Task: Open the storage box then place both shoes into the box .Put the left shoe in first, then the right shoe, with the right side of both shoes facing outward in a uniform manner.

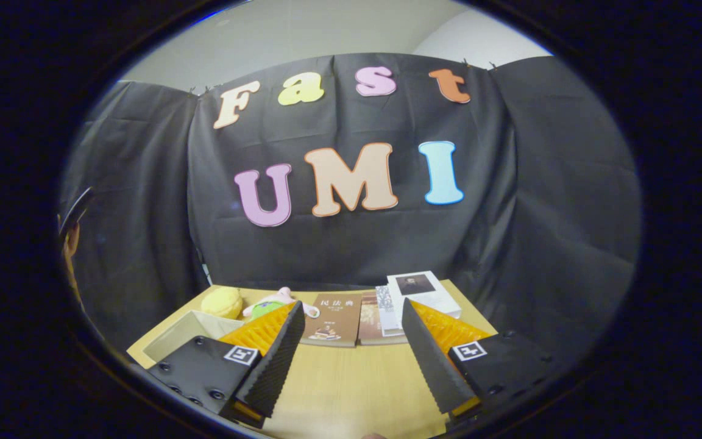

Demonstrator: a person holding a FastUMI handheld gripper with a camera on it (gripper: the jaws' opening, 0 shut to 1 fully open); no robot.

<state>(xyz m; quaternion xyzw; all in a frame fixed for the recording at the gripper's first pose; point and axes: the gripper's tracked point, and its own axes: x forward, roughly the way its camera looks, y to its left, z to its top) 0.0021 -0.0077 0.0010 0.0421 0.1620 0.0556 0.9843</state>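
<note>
Basically gripper view: gripper held above the near edge of the table, fingers spread wide, nothing between them. Storage box, beige and open-topped, sits at the table's left edge, partly hidden behind the left finger. Along the far edge: yellow plush and small plush doll near the far left corner, brown book, second book, white book toward the far right corner. No shoes to point at. Risks, my guess: swinging left to the box could clip its rim and shove it off the left edge; hunting for shoes could knock the books or plush
</note>
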